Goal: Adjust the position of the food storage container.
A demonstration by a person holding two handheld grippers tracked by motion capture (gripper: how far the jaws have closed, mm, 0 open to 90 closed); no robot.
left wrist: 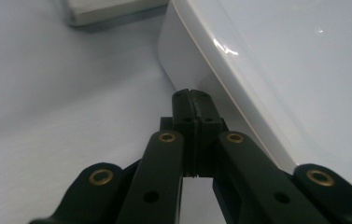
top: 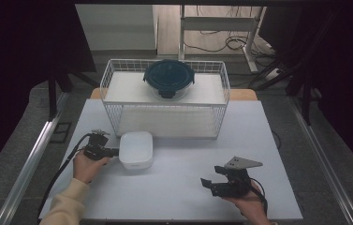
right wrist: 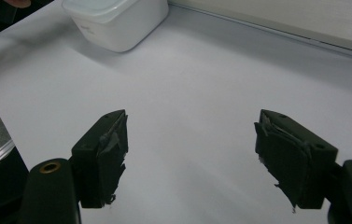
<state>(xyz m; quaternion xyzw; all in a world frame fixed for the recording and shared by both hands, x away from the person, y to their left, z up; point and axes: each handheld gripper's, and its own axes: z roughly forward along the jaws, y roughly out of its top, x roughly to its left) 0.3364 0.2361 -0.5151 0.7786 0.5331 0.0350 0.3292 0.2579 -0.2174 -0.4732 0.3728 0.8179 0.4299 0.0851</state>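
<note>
White lidded box [top: 136,149] sits toward the table's [top: 188,197] left edge, just before the wire basket [top: 165,110].

Closed left gripper [top: 113,152], jaws pressed together with nothing between them, touches the box's left wall low down, as if pushing it. Right gripper [top: 210,185] hangs near the front edge, well apart, jaws wide and empty. To push well, I would keep the tip low against the wall's middle and move slowly so the box slides straight without turning or tipping. A dark round container [top: 168,78] rests atop the basket.
</note>
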